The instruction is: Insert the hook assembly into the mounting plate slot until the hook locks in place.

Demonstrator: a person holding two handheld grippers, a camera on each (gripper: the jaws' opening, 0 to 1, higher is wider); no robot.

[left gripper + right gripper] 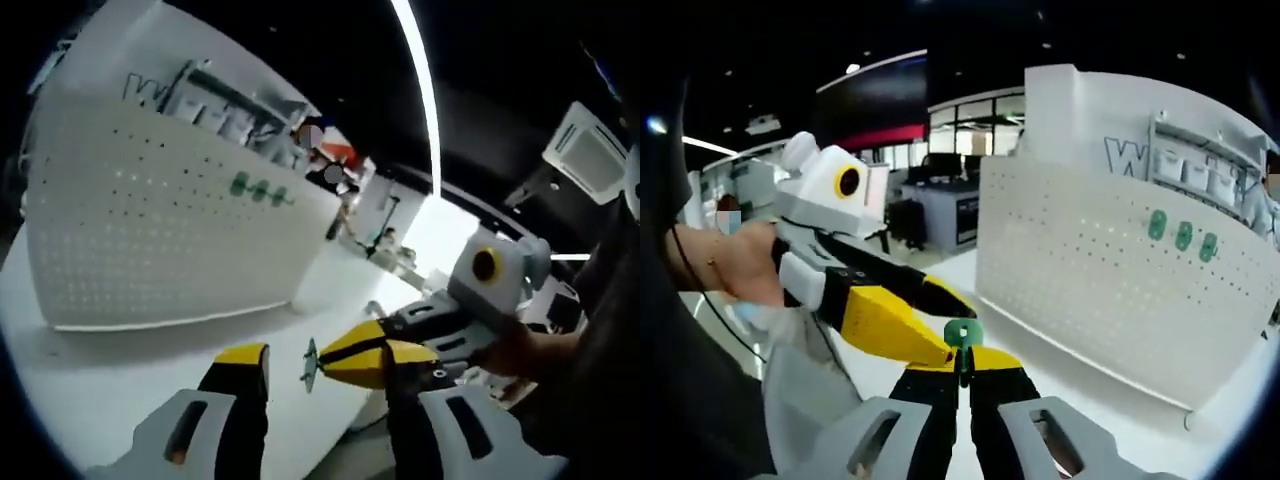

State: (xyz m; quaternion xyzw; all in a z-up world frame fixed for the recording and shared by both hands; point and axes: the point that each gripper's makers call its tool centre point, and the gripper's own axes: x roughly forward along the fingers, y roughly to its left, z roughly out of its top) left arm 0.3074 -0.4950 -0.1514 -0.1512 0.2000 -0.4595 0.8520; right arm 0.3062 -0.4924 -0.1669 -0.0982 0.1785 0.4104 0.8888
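A small green hook assembly (310, 365) (963, 333) is pinched in my right gripper (962, 356), which is shut on it. In the left gripper view the right gripper (325, 365) reaches in from the right with its yellow tips around the hook. My left gripper (318, 378) is open, its jaws on either side of the hook. In the right gripper view the left gripper (960, 332) comes from the left, its jaws straddling the hook without closing. The white perforated mounting plate (150, 230) (1090, 270) stands upright on the table beyond, carrying three green hooks (260, 190) (1183, 235).
The white table (120, 390) runs under the plate, with its edge close below the grippers. A person's hand (740, 265) (535, 350) holds each tool. Behind lies an office with desks, a white lettered panel (1200, 160) and ceiling lights.
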